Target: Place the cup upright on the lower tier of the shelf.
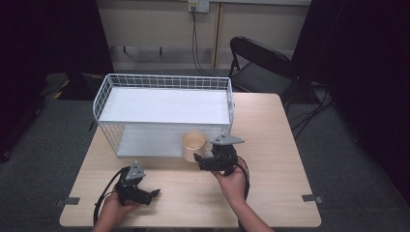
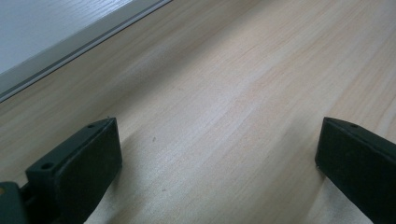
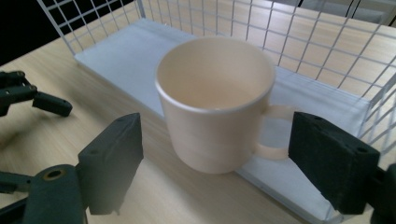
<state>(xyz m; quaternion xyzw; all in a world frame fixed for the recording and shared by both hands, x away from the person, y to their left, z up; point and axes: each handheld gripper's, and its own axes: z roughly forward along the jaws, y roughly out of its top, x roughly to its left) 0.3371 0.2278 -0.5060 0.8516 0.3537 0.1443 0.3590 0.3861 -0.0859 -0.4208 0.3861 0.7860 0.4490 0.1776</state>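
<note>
A cream mug (image 3: 217, 102) is seen standing upright on the wooden bench (image 1: 270, 145), set right against the front edge of a white wire rack (image 1: 164, 113), near that rack's right end. Its handle (image 3: 275, 130) is turned toward the rack's white lower shelf (image 3: 126, 56), and in the right gripper view nothing can be made out inside the cup. The right tongs (image 1: 205, 162) are held just in front of the mug, their jaws spread wide, one to each side of the cup and clear of it; no contact is seen. These tongs are gripped from behind by the right hand (image 1: 232, 183), with a grey three-cornered plate on top. Off to the left, near the bench's front edge, the left tongs (image 1: 152, 195) are held low in the left hand (image 1: 113, 208), well apart from the mug. In the left gripper view their jaws are seen wide apart with only bare wood grain between them, and the rack's white base is glimpsed at the top-left corner. Beyond the bench, a black folding chair (image 1: 258, 65) is seen standing on the grey floor, and cables are seen hanging from a wall socket (image 1: 199, 6).
</note>
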